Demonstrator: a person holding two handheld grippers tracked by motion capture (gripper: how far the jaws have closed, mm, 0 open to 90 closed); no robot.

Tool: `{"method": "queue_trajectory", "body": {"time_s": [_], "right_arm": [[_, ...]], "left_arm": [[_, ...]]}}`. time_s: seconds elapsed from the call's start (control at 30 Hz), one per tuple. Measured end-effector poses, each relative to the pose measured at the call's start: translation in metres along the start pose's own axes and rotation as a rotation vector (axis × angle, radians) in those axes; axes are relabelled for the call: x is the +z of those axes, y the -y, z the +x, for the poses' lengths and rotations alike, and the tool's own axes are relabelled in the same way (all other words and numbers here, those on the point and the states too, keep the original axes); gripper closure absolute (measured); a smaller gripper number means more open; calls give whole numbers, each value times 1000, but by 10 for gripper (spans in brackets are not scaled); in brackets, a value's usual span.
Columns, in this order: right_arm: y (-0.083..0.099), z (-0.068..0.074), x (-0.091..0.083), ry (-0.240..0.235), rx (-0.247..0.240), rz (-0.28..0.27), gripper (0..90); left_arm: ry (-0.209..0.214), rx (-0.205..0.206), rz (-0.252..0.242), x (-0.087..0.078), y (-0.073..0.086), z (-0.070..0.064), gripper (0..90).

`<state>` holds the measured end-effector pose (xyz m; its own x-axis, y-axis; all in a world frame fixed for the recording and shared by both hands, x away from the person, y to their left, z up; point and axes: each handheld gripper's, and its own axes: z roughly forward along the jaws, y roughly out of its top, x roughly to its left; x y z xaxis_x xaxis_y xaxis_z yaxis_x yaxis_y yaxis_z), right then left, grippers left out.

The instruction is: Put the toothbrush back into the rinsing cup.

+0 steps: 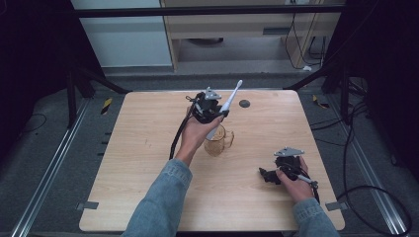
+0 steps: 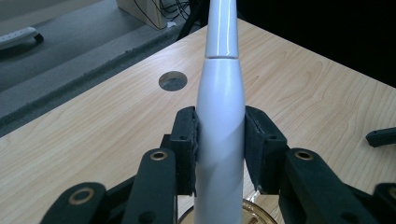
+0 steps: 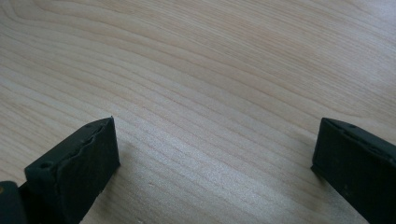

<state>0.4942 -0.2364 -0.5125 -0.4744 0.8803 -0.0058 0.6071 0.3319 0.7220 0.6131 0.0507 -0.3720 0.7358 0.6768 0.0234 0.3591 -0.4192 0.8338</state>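
Right hand-held gripper (image 1: 269, 175) sits low at the near right of the tabletop (image 1: 148, 173), jaws spread wide, nothing between them; bare wood under it in the right gripper view. It's parked, well apart from the work. Leave it there unless the mug needs steadying.

Mid-table: glass mug (image 1: 217, 140), amber tint, handle to the right, standing upright. Left forearm in a denim sleeve (image 1: 160, 207) reaches from the near edge diagonally toward it, wrist roughly straight, hand wrapped round the gripper body.

Left hand-held gripper (image 1: 218, 114) hangs just above and behind the mug, clamped on the toothbrush (image 1: 228, 101). The left gripper view shows both pads tight on the thick white handle (image 2: 220, 135), grip square, mug rim right below. Brush is tilted, head pointing up and to the far right, butt end at or inside the mug mouth; can't tell if it touches the glass.

My read: the brush is either going into the mug or coming out. Either way, keep the travel along the brush axis and keep the butt off the rim so the mug doesn't tip. If placing, lower until the butt bottoms out, then open slowly and let it lean on the rim.

Far side: round hole (image 1: 244, 103) in the tabletop, clear of the work.
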Motion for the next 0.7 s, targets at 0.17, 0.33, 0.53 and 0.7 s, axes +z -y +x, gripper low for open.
{"method": "queue_trajectory", "body": {"time_s": [0.17,0.33,0.53,0.7], "right_arm": [[0,0,0,4,0,1,6],[0,0,0,5,1,1,5],[0,-1,0,7,0,0,5],[0,-1,0,7,2,-1,5]], "left_arm": [[5,-14,-2,0,5,1,664],[3,-18,2,1,11,2,663],[2,-27,8,2,16,5,663],[6,-23,21,4,21,4,662]]}}
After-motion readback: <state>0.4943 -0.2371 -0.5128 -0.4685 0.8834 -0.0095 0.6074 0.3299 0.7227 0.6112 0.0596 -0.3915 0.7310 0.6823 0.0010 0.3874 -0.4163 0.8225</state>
